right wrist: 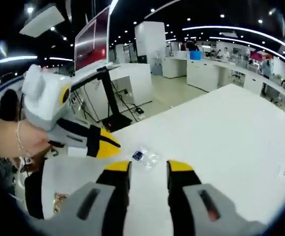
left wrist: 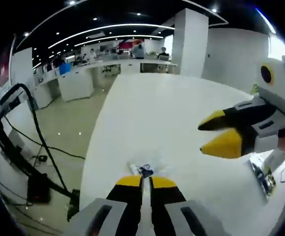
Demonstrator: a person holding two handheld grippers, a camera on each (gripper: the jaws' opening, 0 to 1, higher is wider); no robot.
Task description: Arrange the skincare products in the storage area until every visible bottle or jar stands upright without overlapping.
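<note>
At the near edge of a long white table (left wrist: 172,128), two hand-held grippers face each other over one small item. In the left gripper view, the left gripper (left wrist: 146,183) points out along the tabletop, its two yellow-tipped jaws drawn close together with only a thin slit between them and nothing held. Just beyond their tips lies a small clear packet (left wrist: 145,170) with a blue label, flat on the table; it is too small to say what product it is. From the right side of that view the right gripper (left wrist: 220,132) reaches in, raised above the surface, its two yellow-and-black jaws spread apart.

In the right gripper view, the right gripper's own jaws rise from below, parted with a clear gap and empty, their tips hanging near the same packet (right wrist: 143,156), which sits just ahead of them and a little to the left. A person's hand (right wrist: 19,137), a thin bracelet at the wrist, grips the white body of the left gripper coming in from the left, its yellow tip close beside the packet.

Count: two grippers, one packet, one table. No bottle or jar can be made out on the surface. Behind stand white counters, a white pillar (left wrist: 190,42) and a black stand (right wrist: 110,93) with cables on the floor.
</note>
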